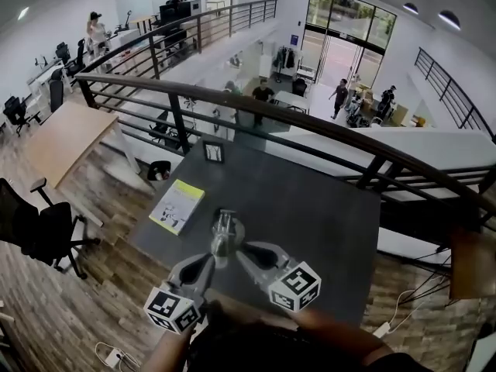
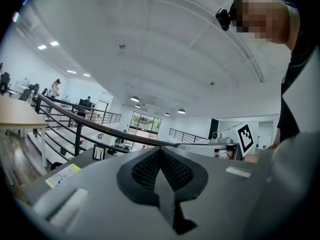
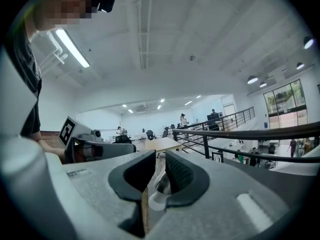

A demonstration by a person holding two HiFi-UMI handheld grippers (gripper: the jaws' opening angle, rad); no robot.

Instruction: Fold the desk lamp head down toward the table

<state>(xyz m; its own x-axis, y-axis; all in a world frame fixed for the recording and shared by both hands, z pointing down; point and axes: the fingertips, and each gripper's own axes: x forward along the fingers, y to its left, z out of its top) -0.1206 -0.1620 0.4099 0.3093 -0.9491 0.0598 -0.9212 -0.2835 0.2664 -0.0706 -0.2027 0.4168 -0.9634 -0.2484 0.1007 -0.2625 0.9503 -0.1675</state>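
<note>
The desk lamp [image 1: 225,233] is a small silvery-grey thing near the front of the dark table [image 1: 310,208], lying low in the head view. Both grippers meet at it from the near side. My left gripper [image 1: 211,263] comes in from the lower left; in the left gripper view its pads [image 2: 161,156] are pressed together with nothing between them. My right gripper [image 1: 242,253] comes in from the lower right. Its jaws [image 3: 159,160] stand slightly apart, with a whitish rounded part of the lamp [image 3: 158,196] low between them, against the right pad and clear of the left one.
A yellow-and-white booklet [image 1: 177,205] lies on the table's left side and a small framed picture [image 1: 213,152] stands at its far edge. A dark railing [image 1: 310,126] runs behind the table above an open drop. An office chair [image 1: 39,227] stands on the wood floor at left.
</note>
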